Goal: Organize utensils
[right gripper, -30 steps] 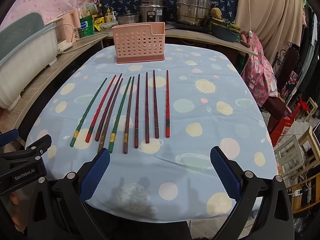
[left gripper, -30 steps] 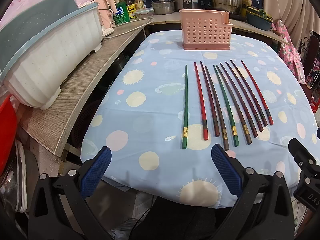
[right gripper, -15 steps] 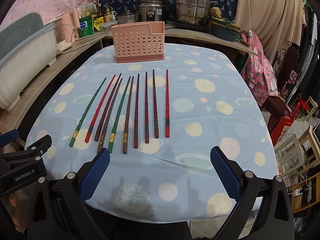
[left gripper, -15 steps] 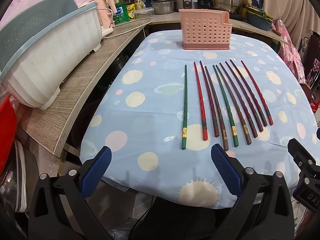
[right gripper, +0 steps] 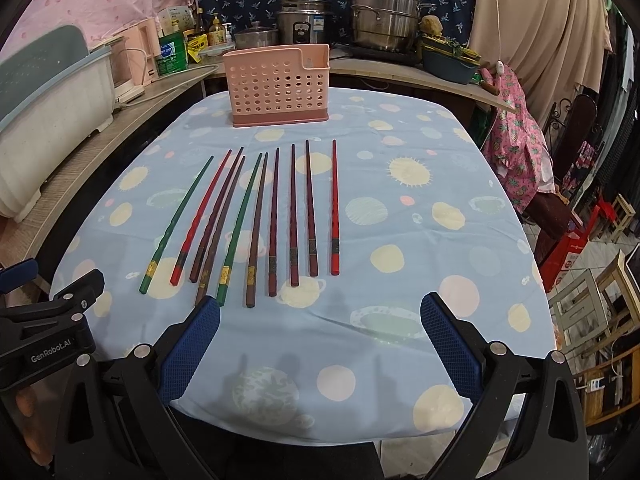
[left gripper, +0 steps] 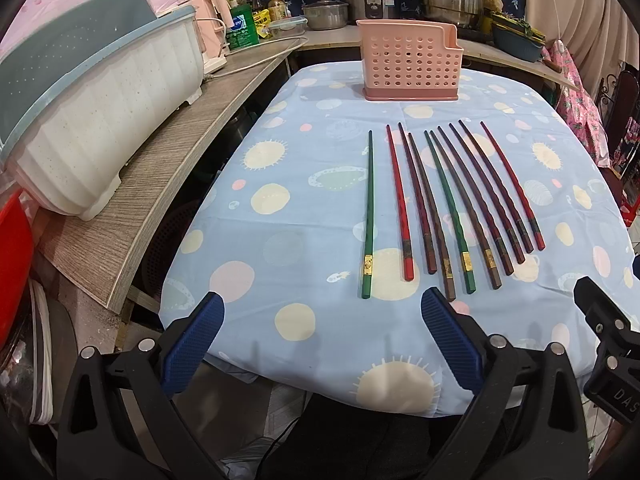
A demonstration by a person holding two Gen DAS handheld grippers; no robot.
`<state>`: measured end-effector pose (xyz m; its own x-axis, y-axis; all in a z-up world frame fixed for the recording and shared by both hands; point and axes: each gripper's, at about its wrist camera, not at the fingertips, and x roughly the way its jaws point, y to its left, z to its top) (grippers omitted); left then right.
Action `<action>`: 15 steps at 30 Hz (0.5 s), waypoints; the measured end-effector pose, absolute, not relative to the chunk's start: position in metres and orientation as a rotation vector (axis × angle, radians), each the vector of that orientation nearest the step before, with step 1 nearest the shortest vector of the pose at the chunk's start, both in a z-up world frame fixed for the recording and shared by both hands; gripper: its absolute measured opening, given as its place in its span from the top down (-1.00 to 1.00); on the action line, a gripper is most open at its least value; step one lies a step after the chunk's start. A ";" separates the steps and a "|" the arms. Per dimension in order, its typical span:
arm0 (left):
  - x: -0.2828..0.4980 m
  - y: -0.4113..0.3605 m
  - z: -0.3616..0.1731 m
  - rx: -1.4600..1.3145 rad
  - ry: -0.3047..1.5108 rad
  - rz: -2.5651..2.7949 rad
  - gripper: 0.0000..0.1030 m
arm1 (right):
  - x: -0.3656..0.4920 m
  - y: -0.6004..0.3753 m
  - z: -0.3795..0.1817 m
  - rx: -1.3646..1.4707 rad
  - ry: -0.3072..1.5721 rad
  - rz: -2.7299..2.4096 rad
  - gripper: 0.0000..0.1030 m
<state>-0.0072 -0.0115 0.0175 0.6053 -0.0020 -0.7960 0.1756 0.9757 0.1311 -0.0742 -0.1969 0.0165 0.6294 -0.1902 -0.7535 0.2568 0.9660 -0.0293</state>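
Several chopsticks (left gripper: 448, 204) in green, red and dark brown lie side by side on the blue spotted tablecloth (left gripper: 280, 216); they also show in the right wrist view (right gripper: 260, 216). A pink perforated utensil holder (left gripper: 410, 60) stands upright at the far end of the table, also in the right wrist view (right gripper: 278, 84). My left gripper (left gripper: 322, 312) is open and empty, at the near table edge, left of the chopstick handles. My right gripper (right gripper: 320, 316) is open and empty, just short of the handles.
A wooden counter (left gripper: 132, 184) runs along the left with a white and blue dish drainer (left gripper: 92, 120). Pots (right gripper: 380, 24), bottles and a cooker stand behind the holder. Chairs and a red box (right gripper: 568, 248) stand to the right of the table.
Both grippers have shifted very slightly. Nothing on the table has moved.
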 end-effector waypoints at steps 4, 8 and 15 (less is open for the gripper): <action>-0.008 -0.012 0.018 0.204 0.917 -0.103 -0.83 | -0.074 -0.197 0.016 0.084 0.853 -0.256 -0.87; -0.008 -0.015 0.018 0.204 0.920 -0.105 -0.82 | -0.075 -0.198 0.016 0.085 0.854 -0.256 -0.87; -0.008 -0.015 0.018 0.204 0.920 -0.103 -0.82 | -0.075 -0.196 0.015 0.084 0.858 -0.257 -0.87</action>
<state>-0.0083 -0.0146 0.0181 0.6028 -0.0015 -0.7979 0.1754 0.9758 0.1307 -0.0745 -0.1963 0.0148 0.6254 -0.1896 -0.7569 0.2571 0.9659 -0.0295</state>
